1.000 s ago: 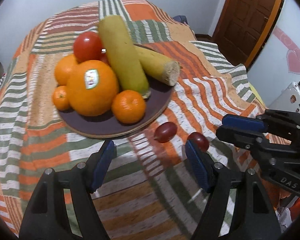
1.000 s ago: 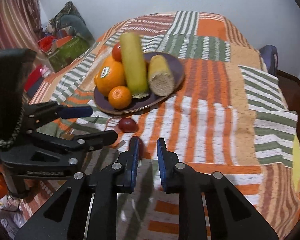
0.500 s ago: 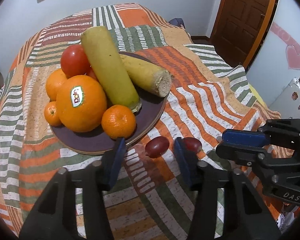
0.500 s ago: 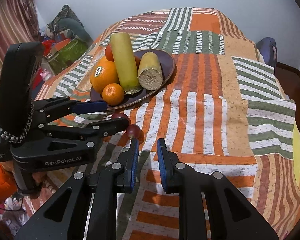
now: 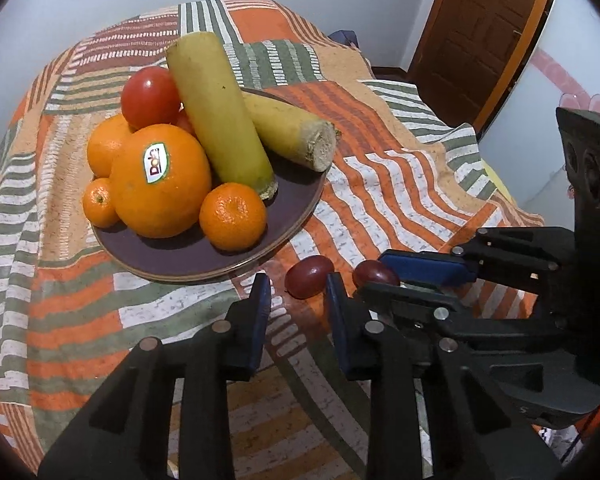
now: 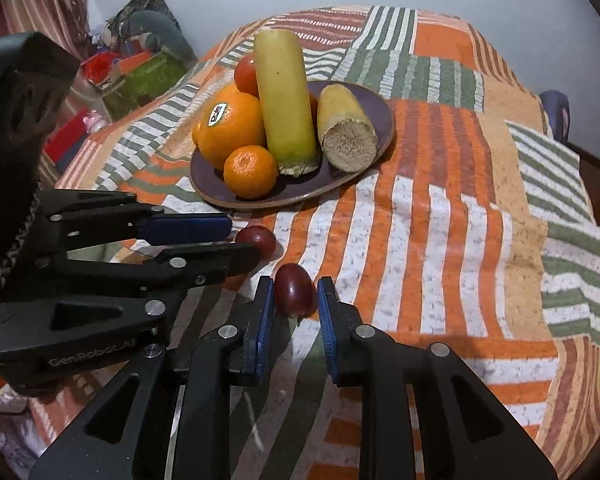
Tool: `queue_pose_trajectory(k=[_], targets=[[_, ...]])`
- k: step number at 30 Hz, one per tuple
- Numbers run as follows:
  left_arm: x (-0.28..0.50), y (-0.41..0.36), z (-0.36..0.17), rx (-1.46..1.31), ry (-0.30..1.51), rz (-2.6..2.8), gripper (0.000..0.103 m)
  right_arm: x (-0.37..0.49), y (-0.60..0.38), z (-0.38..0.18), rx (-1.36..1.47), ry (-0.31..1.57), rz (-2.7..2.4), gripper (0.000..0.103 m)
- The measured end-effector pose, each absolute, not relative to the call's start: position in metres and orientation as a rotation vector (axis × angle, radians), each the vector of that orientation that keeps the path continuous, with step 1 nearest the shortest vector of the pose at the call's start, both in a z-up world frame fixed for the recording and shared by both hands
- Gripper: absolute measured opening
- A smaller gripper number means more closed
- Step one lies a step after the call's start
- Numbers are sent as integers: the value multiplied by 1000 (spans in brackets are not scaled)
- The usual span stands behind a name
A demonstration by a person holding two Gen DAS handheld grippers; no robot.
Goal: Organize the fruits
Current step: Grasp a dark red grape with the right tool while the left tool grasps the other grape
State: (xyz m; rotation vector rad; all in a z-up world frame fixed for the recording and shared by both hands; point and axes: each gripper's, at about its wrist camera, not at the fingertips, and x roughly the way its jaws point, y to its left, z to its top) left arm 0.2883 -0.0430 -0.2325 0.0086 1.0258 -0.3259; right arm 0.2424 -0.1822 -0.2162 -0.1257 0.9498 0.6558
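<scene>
A dark purple plate [image 5: 188,256] [image 6: 340,184] holds oranges, a tomato and two yellow-green stalks. Two dark red grapes lie on the striped cloth in front of it. My left gripper [image 5: 298,292] is open, its tips on either side of the near end of the left grape [image 5: 309,276] [image 6: 256,240]. My right gripper [image 6: 293,292] is open with the right grape [image 6: 294,289] [image 5: 374,274] between its pads, small gaps on both sides. Each gripper shows in the other's view, the left one [image 6: 236,240] and the right one [image 5: 388,276].
The striped patchwork cloth [image 6: 440,240] covers the whole surface and falls away at its edges. Boxes and clutter [image 6: 140,76] sit on the floor at the left. A brown door [image 5: 480,32] stands at the back right.
Both grippers moved forward and down to the grapes. My left jaws narrowed around the left grape. My right jaws opened from nearly shut and now straddle the right grape.
</scene>
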Motion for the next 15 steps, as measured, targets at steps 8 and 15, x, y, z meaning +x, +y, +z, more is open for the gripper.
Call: queue_pose_trajectory(k=[8,15], targets=[[295,-54,-236,22,1034,-342,28,239,-201,-205,-104,918,624,18],[303,-64,-239,34,1038,-347,28,239,-211,-200,-90,905,601,18]])
